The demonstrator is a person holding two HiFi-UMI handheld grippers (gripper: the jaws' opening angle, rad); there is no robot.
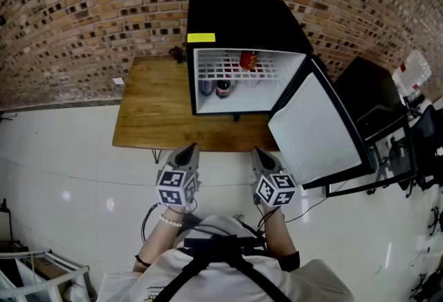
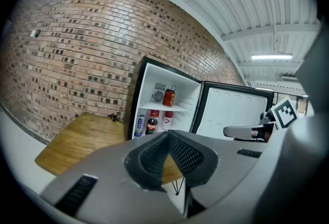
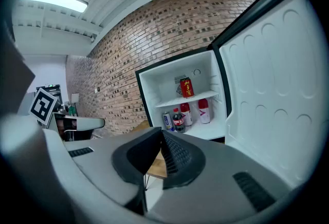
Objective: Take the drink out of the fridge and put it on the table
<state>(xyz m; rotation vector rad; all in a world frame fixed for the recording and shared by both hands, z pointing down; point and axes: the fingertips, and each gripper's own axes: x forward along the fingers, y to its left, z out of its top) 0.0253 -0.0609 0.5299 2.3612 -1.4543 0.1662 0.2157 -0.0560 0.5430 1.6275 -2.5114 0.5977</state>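
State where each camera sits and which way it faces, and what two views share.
Head view: on the person's head, looking steeply down at the open fridge, table, left gripper, right gripper, forearms.
Left gripper view: on the left gripper, facing the fridge along its shut jaws; right gripper at right.
Right gripper view: on the right gripper, facing the fridge beside its door; left gripper at left.
Shared: both gripper views show the red can on the shelf.
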